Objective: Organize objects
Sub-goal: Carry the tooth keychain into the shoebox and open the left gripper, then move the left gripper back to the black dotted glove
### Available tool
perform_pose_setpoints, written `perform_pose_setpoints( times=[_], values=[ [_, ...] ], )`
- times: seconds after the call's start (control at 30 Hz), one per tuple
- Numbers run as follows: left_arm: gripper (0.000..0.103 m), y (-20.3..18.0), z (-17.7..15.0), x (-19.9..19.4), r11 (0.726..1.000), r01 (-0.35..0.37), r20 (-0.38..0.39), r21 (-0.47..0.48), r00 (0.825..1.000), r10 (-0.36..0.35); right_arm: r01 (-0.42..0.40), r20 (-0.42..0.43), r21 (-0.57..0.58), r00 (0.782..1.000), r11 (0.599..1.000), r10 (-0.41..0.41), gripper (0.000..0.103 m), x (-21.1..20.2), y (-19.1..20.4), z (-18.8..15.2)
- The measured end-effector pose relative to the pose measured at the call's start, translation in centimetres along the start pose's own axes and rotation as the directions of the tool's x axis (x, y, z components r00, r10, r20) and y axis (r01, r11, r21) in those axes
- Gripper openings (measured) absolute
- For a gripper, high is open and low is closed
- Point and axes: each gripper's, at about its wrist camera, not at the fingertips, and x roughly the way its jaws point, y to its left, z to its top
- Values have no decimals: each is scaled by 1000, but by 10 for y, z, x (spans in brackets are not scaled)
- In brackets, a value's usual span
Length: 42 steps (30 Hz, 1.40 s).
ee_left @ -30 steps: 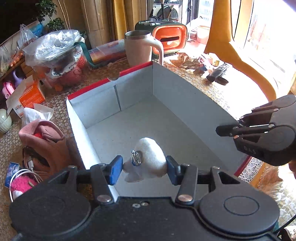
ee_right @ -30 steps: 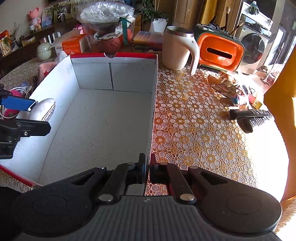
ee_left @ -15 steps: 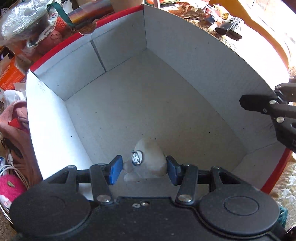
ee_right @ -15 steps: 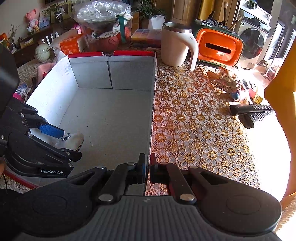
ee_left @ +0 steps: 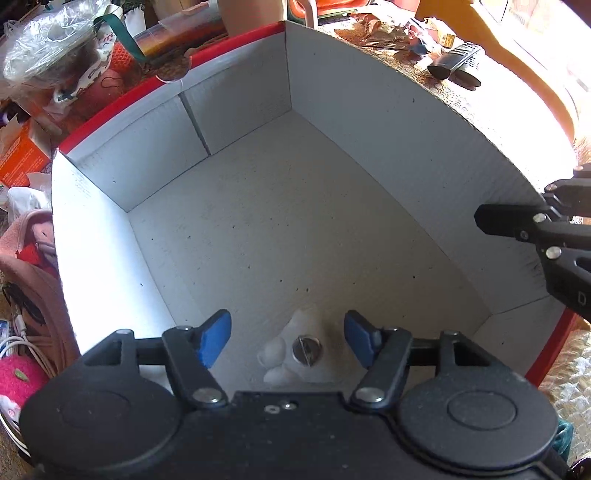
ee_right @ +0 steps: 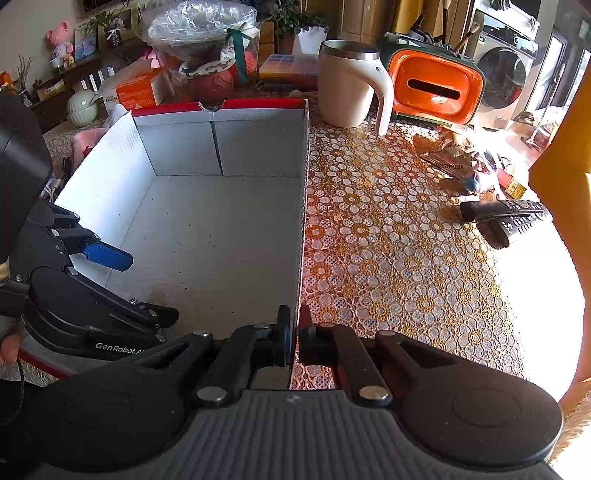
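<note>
The white plush keychain point(ee_left: 299, 352) lies on the floor of the red-rimmed cardboard box point(ee_left: 388, 122), near its front wall. Your left gripper point(ee_left: 287, 341) hangs over it, its jaws just opened wide, blue pads point(ee_left: 214, 338) clear of the plush on both sides. Your right gripper point(ee_right: 291, 334) is pinched on the box's right wall. Beside the box stand a cream mug point(ee_right: 349, 85) and two remotes point(ee_right: 506, 218).

A: The white plush point(ee_left: 295, 354) between the open jaws: its near part is hidden behind the left gripper point(ee_left: 286, 341).

B: From the right wrist, that gripper's body covers the plush entirely. The mug point(ee_left: 251, 14) is cropped.
</note>
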Motion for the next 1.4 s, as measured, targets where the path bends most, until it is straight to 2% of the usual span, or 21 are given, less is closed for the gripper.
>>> perform_pose_setpoints(
  times=[0.2, 0.37, 0.73, 1.07, 1.3, 1.37, 1.4],
  values=[
    [68, 1, -2, -26, 1000, 22, 99, -17, 995, -20, 2, -2, 1, 1000, 1000, -2, 3, 1, 0, 0],
    [70, 7, -13, -63, 999, 37, 192, -39, 981, -29, 6, -6, 1, 1000, 1000, -6, 3, 1, 1, 0],
    [71, 61, -51, -129, 990, 7, 336, -139, 941, 40, 17, -12, 5, 1000, 1000, -17, 3, 0, 4, 2],
    [80, 126, -103, -173, 961, -96, 374, -260, 907, 191, 27, -18, 6, 999, 1000, -27, 4, 0, 5, 3],
    [91, 157, -139, -167, 930, -108, 362, -352, 901, 241, 36, -24, 8, 999, 999, -36, 4, 0, 6, 4],
    [99, 164, -150, -161, 921, -108, 361, -375, 898, 252, 38, -26, 10, 999, 999, -38, 4, 1, 6, 4],
    [100, 166, -153, -158, 915, -112, 361, -387, 895, 262, 39, -27, 11, 999, 999, -39, 4, 1, 6, 4]
  ],
)
